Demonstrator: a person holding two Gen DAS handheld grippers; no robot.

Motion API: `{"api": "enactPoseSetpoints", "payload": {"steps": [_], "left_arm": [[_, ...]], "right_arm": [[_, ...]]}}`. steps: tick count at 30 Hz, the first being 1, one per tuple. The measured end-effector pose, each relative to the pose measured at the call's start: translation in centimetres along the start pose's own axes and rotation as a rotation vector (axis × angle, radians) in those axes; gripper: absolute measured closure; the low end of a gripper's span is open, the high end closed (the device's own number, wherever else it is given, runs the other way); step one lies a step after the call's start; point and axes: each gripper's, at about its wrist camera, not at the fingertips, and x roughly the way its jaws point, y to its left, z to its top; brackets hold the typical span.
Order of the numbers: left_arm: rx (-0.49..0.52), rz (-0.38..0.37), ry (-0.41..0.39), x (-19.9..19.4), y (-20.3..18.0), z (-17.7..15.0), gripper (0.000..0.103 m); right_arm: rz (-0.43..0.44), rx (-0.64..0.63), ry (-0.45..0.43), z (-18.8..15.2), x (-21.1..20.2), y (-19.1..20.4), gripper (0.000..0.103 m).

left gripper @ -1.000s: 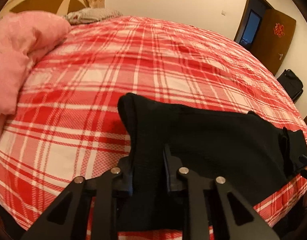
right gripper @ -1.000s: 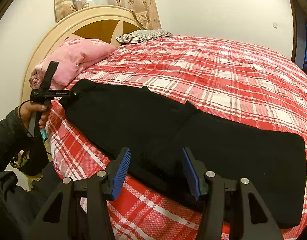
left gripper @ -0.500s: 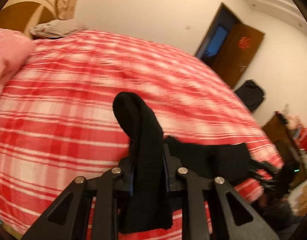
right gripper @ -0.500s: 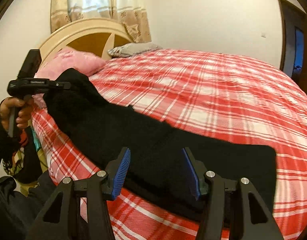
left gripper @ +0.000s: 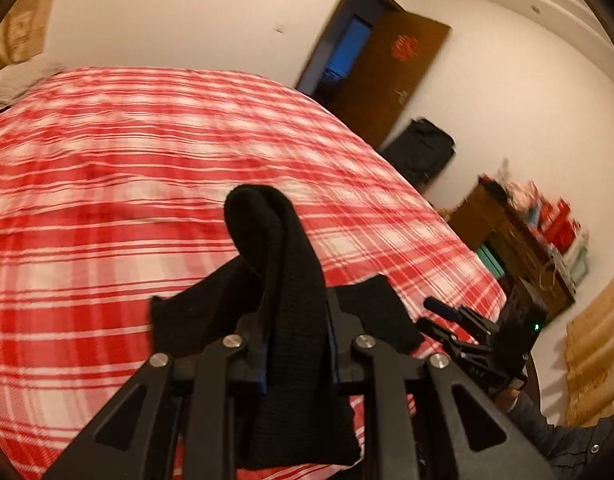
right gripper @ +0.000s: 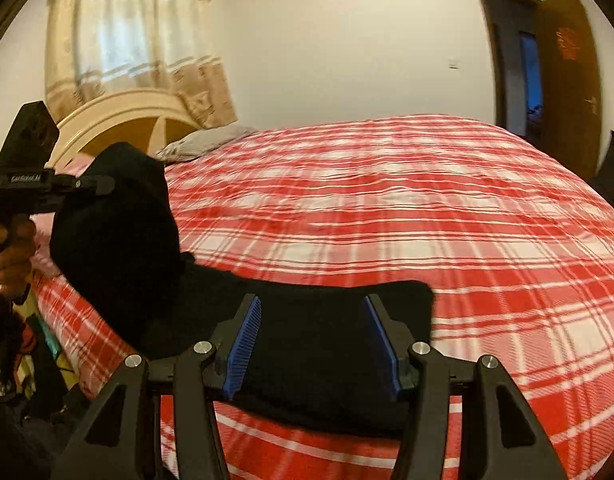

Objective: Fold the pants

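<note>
Now the left gripper [left gripper: 295, 344] clenches one end of the black pants [right gripper: 323, 356], raised off the plaid bed [right gripper: 427, 220], while the right gripper [right gripper: 313, 344] hangs spread over their flat end.

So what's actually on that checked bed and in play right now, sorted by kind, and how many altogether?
Black pants: 1
Handheld grippers: 2, the left gripper clamped on the pants, the right gripper open over them
Grey pillow: 1
Pink bedding, mostly hidden: 1
Total: 5
</note>
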Motion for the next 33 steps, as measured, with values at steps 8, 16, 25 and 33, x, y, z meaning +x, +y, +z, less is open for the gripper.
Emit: {"api": "enactPoseSetpoints", "payload": {"steps": [8, 16, 25, 33], "left_arm": [[0.060, -0.049, 0.103, 6.6, -4.7, 1.1, 0.081], [0.110, -0.015, 0.229, 14.1, -7.5, -0.7, 0.081], [0.092, -0.013, 0.238, 16.7, -9.0, -1.5, 0.067], [0.207, -0.043, 0.102, 11.2, -9.5, -1.6, 0.031]], "right_arm": [[-0.097, 0.143, -0.016, -1.1, -0.6, -5.0, 0.048], [-0.130, 0.277, -0.001, -2.5, 0.2, -8.4, 0.048], [-0.115, 0.270, -0.013, -2.9, 0.1, -8.2, 0.048], [-0.087, 0.306, -0.048, -2.3, -1.6, -7.9, 0.048]]}}
